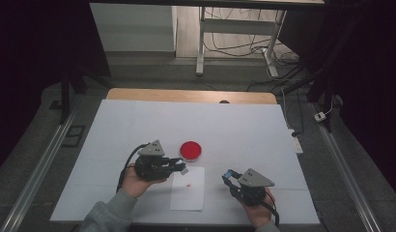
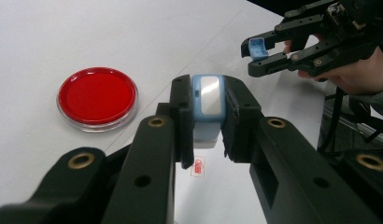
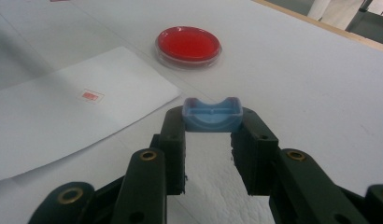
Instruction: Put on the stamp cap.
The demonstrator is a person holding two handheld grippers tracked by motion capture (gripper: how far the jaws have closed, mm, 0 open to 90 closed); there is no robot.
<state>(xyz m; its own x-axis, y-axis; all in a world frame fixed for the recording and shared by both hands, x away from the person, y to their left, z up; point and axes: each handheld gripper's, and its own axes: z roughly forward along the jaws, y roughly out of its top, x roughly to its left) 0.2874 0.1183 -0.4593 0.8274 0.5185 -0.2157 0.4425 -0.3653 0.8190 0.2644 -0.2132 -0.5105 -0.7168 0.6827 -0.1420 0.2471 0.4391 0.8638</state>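
Two parts of one small blue stamp are already apart. Its body, the stamp point(image 2: 207, 105), sits pinched between the jaws of the left claw point(image 2: 207, 112), above the near edge of the white paper sheet point(image 1: 189, 191). Its blue cap point(image 3: 212, 114) is pinched at the tips of the right claw point(image 3: 210, 135), which hovers to the right of the sheet, well apart from the left one.

So uncapping looks finished. On the sheet a small red mark point(image 3: 89, 96) is visible, which suggests that one print is made; whether the stamp face has ink I cannot tell. The red round ink pad point(image 1: 190, 150) lies open on the worktop point(image 1: 244, 130), just beyond the sheet. What is left, in my judgement, is either more stamping or putting the cap back on the stamp.
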